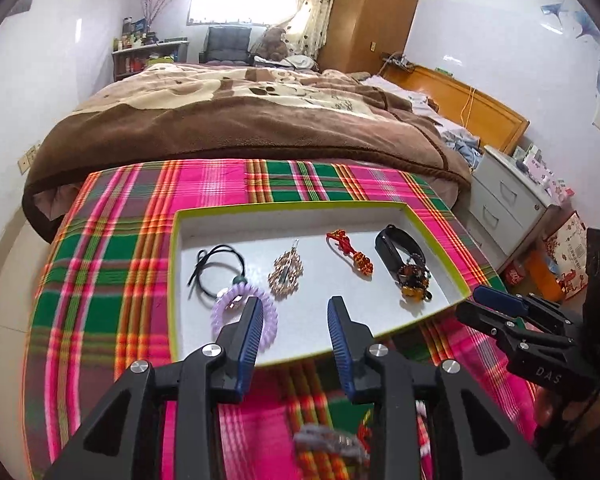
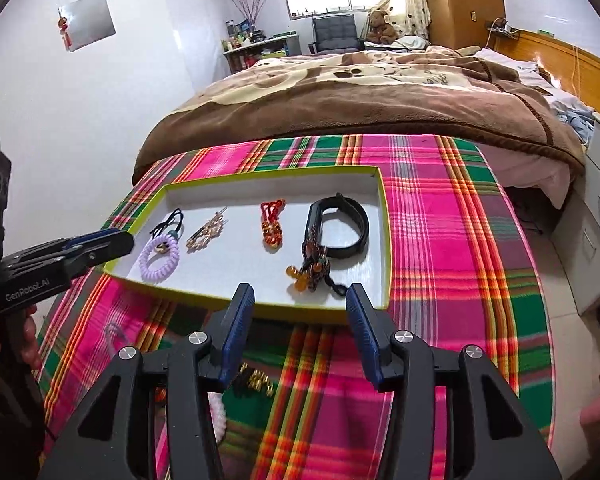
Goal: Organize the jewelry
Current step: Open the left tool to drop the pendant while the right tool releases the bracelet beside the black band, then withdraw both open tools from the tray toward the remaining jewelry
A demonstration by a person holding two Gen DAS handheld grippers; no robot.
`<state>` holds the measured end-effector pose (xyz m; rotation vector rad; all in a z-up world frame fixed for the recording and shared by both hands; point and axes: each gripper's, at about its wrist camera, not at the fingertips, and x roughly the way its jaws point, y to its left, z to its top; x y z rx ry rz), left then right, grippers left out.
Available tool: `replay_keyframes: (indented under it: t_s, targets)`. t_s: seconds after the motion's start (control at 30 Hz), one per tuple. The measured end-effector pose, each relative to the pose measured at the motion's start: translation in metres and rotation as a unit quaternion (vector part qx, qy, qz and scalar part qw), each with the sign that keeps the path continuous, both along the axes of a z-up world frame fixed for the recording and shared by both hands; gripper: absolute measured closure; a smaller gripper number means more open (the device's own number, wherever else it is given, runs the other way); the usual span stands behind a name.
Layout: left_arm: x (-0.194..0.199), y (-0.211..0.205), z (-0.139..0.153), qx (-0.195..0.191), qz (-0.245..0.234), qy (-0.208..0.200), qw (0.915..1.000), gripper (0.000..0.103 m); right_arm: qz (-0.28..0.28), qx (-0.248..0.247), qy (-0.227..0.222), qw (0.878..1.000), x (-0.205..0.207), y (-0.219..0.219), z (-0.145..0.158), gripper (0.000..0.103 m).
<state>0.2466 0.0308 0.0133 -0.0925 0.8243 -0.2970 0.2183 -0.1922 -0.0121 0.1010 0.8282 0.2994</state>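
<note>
A shallow tray with a lime-green rim [image 1: 260,210] [image 2: 385,216] lies on the plaid cloth. In it lie a black hair tie [image 1: 220,268], a lilac coil hair tie [image 1: 266,316] [image 2: 160,260], a gold rhinestone clip [image 1: 286,274] [image 2: 206,234], a red knot charm [image 1: 350,254] [image 2: 272,222], a black band [image 1: 396,246] [image 2: 340,226] and an amber bead piece [image 1: 412,284] [image 2: 312,270]. My left gripper [image 1: 294,306] is open and empty over the tray's near edge. My right gripper [image 2: 300,294] is open and empty at the near rim. More pieces lie blurred under both grippers.
The plaid cloth [image 1: 112,240] covers a table in front of a bed with a brown blanket [image 1: 240,120]. A white drawer unit [image 1: 512,204] stands to the right. A grey furry item [image 1: 328,442], gold beads [image 2: 256,380] and a white piece [image 2: 218,412] lie on the near cloth.
</note>
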Motion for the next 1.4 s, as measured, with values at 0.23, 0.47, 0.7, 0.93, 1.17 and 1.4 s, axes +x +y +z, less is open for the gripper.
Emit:
replay_keyframes:
  t_s: [0.23,0.47,0.7,0.93,1.17,1.4]
  targets:
    - [-0.036,0.016,0.006,-0.009,0.016,-0.010,0.9998,0.070,0.004,0.005,-0.002,1.000,-0.023,0.000,0.001,0.054]
    - [-0.067,0.029,0.003,-0.029,0.025,-0.013,0.9992,0.069,0.016,0.003,0.005,1.000,-0.044,0.006,-0.007,0.054]
    - [-0.088,0.038,-0.003,-0.040,0.026,-0.008,0.9988,0.069,0.031,0.010,0.015,0.999,-0.058,0.016,-0.014,0.054]
    - [-0.103,0.039,-0.014,-0.047,0.023,0.000,0.9986,0.064,0.036,-0.003,0.034,0.999,-0.061,0.029,-0.028,0.054]
    - [-0.113,0.043,-0.027,-0.058,0.027,0.014,0.9979,0.064,0.053,-0.018,0.050,0.997,-0.060,0.043,-0.039,0.055]
    - [-0.112,0.035,-0.038,-0.052,0.017,0.027,0.9981,0.064,0.061,-0.062,0.046,0.995,-0.063,0.055,-0.044,0.077]
